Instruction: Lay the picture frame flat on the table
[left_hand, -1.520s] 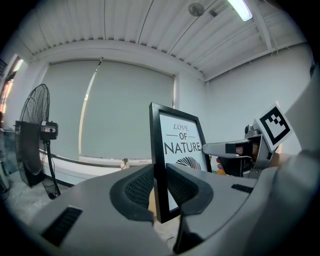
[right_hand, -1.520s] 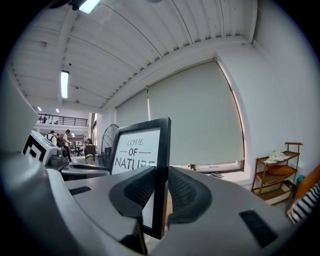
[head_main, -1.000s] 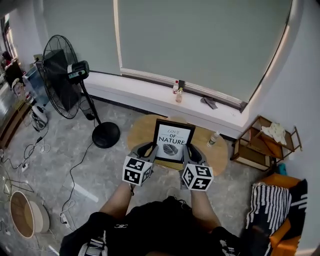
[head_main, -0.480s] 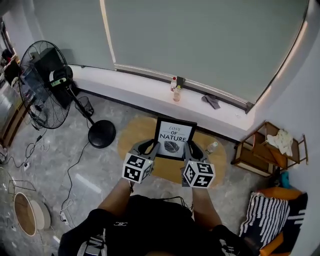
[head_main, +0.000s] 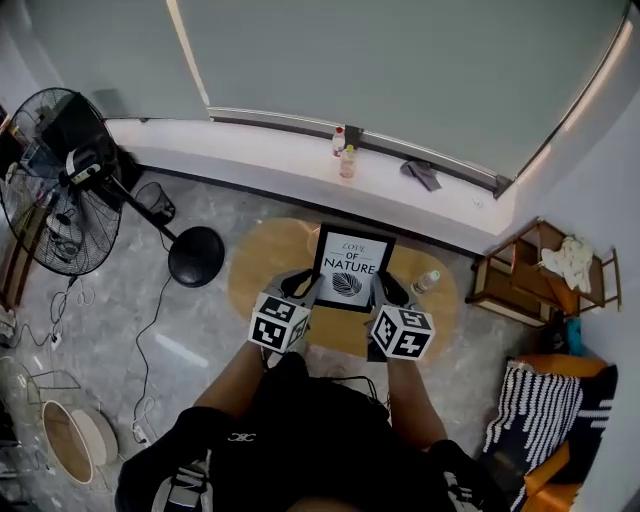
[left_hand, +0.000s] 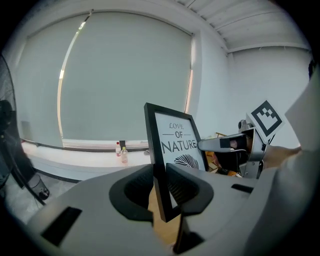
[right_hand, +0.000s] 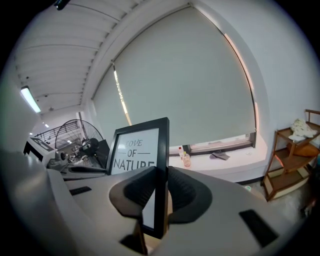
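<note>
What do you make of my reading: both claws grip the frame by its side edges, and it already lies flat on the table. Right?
Not flat. The frame is upright, held above the table, as the left gripper view shows. The rest is right: the left claw and the right claw each grip a side edge.

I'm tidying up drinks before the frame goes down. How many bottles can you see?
3. A red-topped bottle and a yellowish bottle stand together on the window ledge; a clear bottle is on the table, right of the picture frame. Others could be hidden.
</note>
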